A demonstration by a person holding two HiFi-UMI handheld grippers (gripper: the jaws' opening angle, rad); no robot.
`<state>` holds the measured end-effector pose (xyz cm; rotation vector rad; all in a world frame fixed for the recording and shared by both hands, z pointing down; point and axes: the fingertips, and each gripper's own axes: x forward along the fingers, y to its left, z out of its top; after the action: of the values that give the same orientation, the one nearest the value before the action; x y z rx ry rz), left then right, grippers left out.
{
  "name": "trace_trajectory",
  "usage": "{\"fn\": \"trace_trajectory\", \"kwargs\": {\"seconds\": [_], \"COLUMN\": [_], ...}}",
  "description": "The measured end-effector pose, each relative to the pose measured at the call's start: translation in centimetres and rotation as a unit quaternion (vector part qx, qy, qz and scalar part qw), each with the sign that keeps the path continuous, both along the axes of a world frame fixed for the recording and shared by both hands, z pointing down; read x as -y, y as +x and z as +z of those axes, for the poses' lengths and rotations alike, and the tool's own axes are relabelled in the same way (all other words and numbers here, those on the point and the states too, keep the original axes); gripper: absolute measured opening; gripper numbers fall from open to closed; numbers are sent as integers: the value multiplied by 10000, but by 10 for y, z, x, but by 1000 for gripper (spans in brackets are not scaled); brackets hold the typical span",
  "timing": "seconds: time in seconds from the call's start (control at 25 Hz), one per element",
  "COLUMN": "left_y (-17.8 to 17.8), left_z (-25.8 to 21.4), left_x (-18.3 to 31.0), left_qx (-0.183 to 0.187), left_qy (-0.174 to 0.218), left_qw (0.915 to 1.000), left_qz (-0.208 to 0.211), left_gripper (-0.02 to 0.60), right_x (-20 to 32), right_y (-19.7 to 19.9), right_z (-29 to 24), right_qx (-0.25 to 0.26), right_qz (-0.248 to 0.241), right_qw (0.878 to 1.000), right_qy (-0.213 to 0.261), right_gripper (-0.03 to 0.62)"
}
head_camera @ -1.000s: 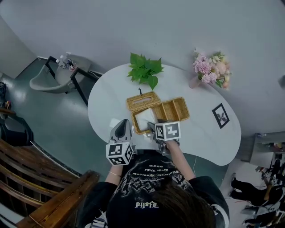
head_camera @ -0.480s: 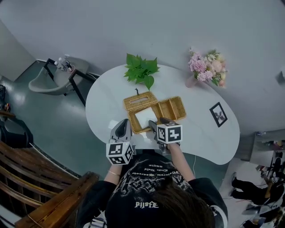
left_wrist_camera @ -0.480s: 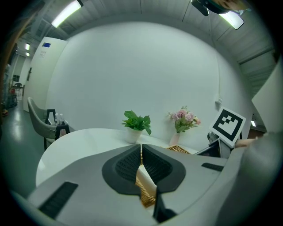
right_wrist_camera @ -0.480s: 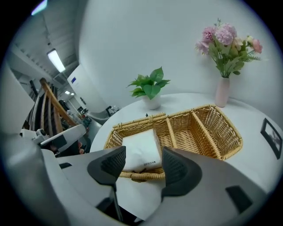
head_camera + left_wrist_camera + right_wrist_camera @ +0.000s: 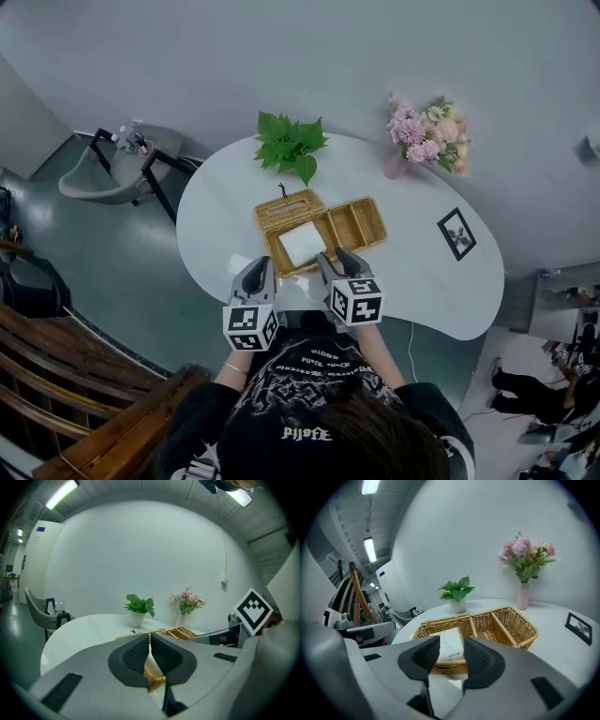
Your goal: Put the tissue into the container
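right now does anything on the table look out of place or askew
Nothing stands out. The tissue pack lies flat in the basket's big compartment, the wicker lid lies flat beside it, and the plant and flower vase stand upright.

Rough woven wicker container [image 5: 359, 225] on a smooth white table [image 5: 223, 206].

White table [image 5: 216, 216] is filling mid-frame w/ green potted plant [image 5: 289, 145] sitting at its top edge, pink flowers in vase [image 5: 427, 131] standing upper right, small pic frame [image 5: 458, 232] lying at right, grey chair [image 5: 94, 173] standing upper left.
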<state>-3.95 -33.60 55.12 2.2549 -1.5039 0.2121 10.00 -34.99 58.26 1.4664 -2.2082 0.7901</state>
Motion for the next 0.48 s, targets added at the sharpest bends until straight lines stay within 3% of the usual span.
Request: {"fn": "trace_trajectory", "kwargs": {"seconds": [0.16,0.28,0.48], "left_y": [4,8,14], "left_z": [6,13,17], "left_x": [-12,-19,-27], "left_qx": [81,89,-14], "left_qy": [-61,-127,-162], "left_qw": [9999,9998,9997], "left_qz": [105,156,209], "left_gripper": [31,31,31], "right_x": [-8,-11,-18], "right_y": [3,7,11], "right_z": [-3,-1,1], "right_qx": [-220,-117,-146], "right_qz": [-19,200,341], "right_qw": [9995,9992,9980], "right_qy": [222,337,519], "right_gripper": [157,29,23]}}
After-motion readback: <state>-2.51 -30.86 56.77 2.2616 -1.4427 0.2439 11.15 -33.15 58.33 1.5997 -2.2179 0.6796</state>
